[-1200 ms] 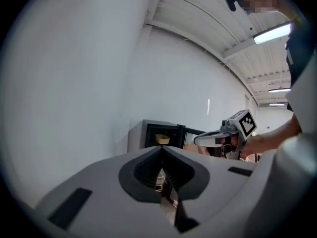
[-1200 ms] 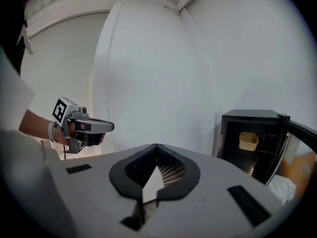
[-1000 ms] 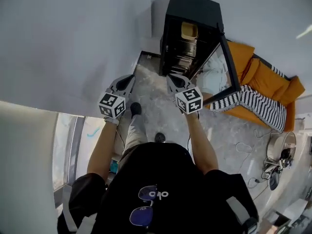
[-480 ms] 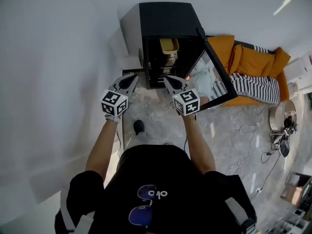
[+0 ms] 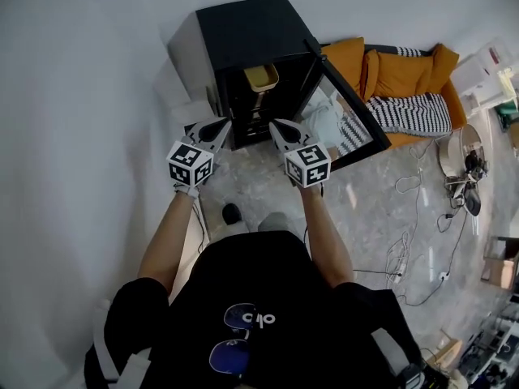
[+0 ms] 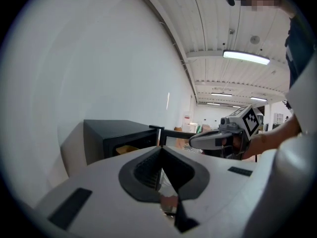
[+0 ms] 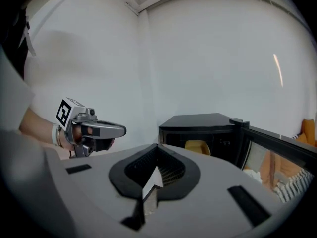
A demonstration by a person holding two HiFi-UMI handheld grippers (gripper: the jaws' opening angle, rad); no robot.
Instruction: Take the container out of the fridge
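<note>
Left gripper view looks along the left hand-held gripper (image 6: 161, 155), whose jaws are pressed together with nothing between them. The right hand-held gripper (image 7: 157, 155) is the same, tips meeting and empty. Both are held out side by side at about the same height, noses toward the fridge (image 5: 243, 47). That reads as a carrying posture for an approach rather than a grasp, since neither is near anything to take. The black fridge stands on the floor (image 5: 251, 177) against the white wall (image 5: 89, 96), ahead of the person. Its glass door (image 5: 345, 116) stands swung wide to the right, so the opening is free and no gripper is needed on the door. The yellow container (image 5: 261, 77) sits inside, high in the opening, well apart from both grippers. It is small in every view, so I cannot tell whether it has a lid or a rim worth pinching. My judgement is that the task is barely begun: the step in hand is closing the gap to the fridge, and the jaws must spread before either can take the container. The open door crowds the right side, so the reach may need to come in square to the opening. An orange sofa (image 5: 397, 75) with a striped blanket (image 5: 413, 113) lies beyond the door, out of the way.
</note>
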